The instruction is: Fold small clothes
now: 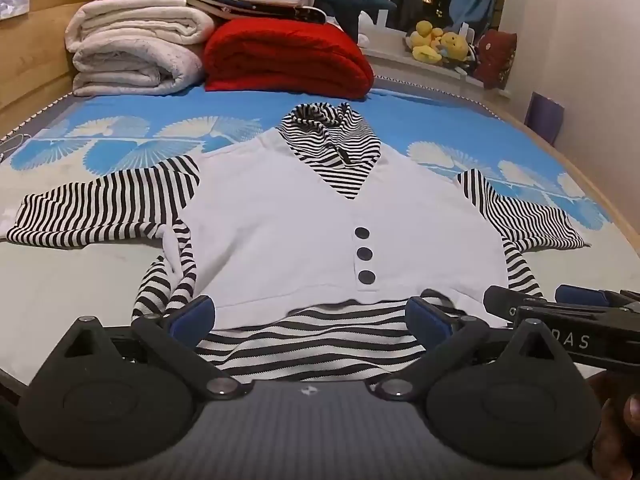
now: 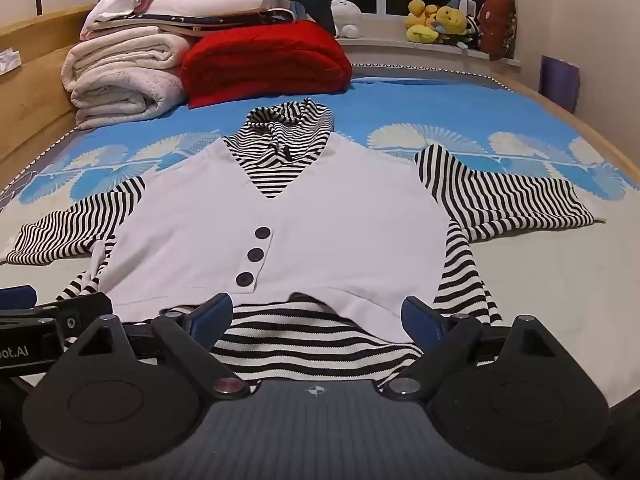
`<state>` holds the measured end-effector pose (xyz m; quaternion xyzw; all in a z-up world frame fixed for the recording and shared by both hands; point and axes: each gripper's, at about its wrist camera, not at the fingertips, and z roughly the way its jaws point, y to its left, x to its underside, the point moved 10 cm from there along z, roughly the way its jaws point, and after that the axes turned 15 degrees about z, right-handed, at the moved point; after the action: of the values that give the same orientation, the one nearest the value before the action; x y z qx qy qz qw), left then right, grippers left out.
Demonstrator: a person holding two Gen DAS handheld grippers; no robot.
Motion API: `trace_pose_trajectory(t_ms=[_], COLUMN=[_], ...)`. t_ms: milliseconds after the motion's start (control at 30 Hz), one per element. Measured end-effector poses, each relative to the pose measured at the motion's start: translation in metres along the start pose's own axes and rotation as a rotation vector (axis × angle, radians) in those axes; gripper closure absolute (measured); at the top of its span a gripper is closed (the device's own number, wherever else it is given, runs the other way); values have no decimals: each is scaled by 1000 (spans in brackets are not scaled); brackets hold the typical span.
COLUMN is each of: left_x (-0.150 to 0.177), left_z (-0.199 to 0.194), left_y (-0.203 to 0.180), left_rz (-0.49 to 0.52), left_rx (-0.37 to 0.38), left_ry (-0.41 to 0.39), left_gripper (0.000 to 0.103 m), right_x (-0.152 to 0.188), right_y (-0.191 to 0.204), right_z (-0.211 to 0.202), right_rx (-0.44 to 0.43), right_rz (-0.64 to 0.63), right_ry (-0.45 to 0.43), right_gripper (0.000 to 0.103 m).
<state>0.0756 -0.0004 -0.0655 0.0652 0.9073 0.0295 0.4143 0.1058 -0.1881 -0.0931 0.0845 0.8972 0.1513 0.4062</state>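
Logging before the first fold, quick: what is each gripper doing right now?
Left gripper: open, holding nothing, above the top's hem.
Right gripper: open, holding nothing.

A small white top with black-and-white striped sleeves and hood (image 1: 280, 216) is lying spread across the near middle of the blue patterned bedsheet (image 1: 120, 112), leaving bare sheet on both sides. Behind it, a folded red blanket (image 1: 288, 56) and stacked cream blankets (image 1: 136, 52) are blocking the far left corner. Yellow plush toys (image 2: 436, 20) are crowding the windowsill.
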Motion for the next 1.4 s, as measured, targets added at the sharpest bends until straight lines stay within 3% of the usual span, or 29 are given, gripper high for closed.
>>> trace_pose_trajectory(t_ms=[900,1300,1400], left_x=[3,1,1], left_z=[4,3,3], left_y=[-6,-6,-8], left_rz=[-6,0,13], left_rx=[-3,6,9], left_ry=[-5,-3,-4], left_gripper=[2,7,15], right_x=[0,0,0], right_y=[1,2,2], right_z=[0,1,1], right_rx=[9,10,10], right_rz=[0,-1,-2], right_ry=[-6,-1,0], right_gripper=[13,14,14])
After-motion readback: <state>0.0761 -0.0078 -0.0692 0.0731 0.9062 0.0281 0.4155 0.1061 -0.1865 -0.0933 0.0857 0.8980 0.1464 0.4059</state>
